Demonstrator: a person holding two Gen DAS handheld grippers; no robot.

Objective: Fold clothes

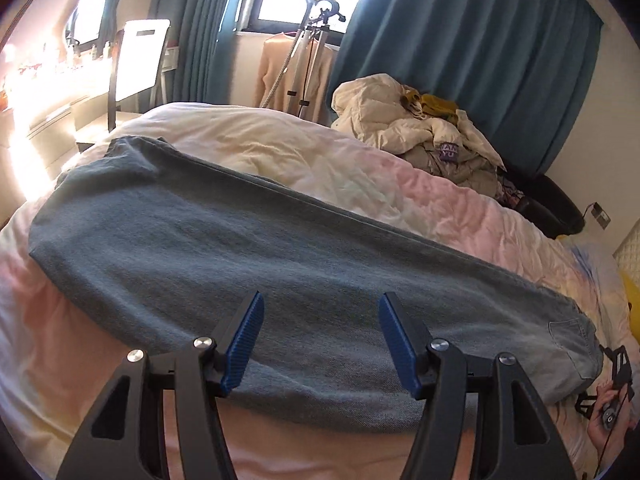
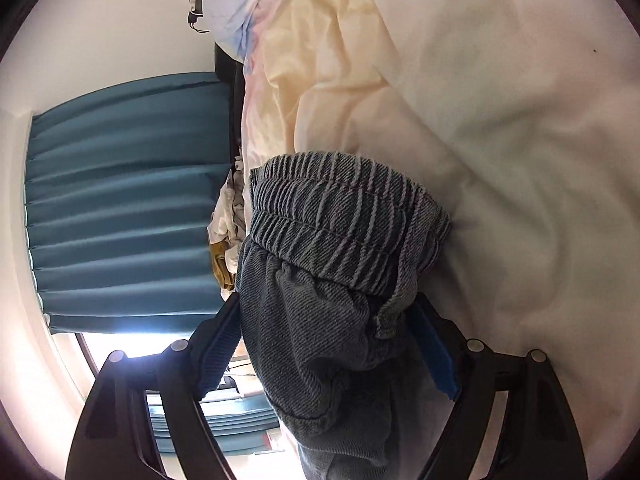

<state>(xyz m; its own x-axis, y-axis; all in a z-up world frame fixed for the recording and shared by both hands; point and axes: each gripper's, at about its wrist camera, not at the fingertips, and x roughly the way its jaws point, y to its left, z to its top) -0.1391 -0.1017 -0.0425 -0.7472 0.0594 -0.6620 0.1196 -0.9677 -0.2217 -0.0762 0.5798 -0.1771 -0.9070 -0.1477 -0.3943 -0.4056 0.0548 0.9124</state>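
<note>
Grey-blue denim trousers [image 1: 240,248] lie flat and lengthwise across the pale pink and cream duvet [image 1: 280,152]. My left gripper [image 1: 322,304] hovers over their near edge, open, with nothing between its blue pads. At the right end of the trousers a hand [image 1: 600,424] holds the other gripper. In the right wrist view the ribbed elastic waistband [image 2: 344,220] is bunched up between the wide-set fingers of my right gripper [image 2: 328,312]. The face of the right blue pad [image 2: 438,352] shows bare, so the jaws stand open around the cloth.
A heap of clothes with a cream puffer jacket [image 1: 420,120] sits at the far side of the bed. Behind it hang teal curtains [image 1: 480,40]. A garment steamer stand [image 1: 308,40], a white chair [image 1: 140,56] and a sunlit dressing table [image 1: 48,92] stand beyond the bed.
</note>
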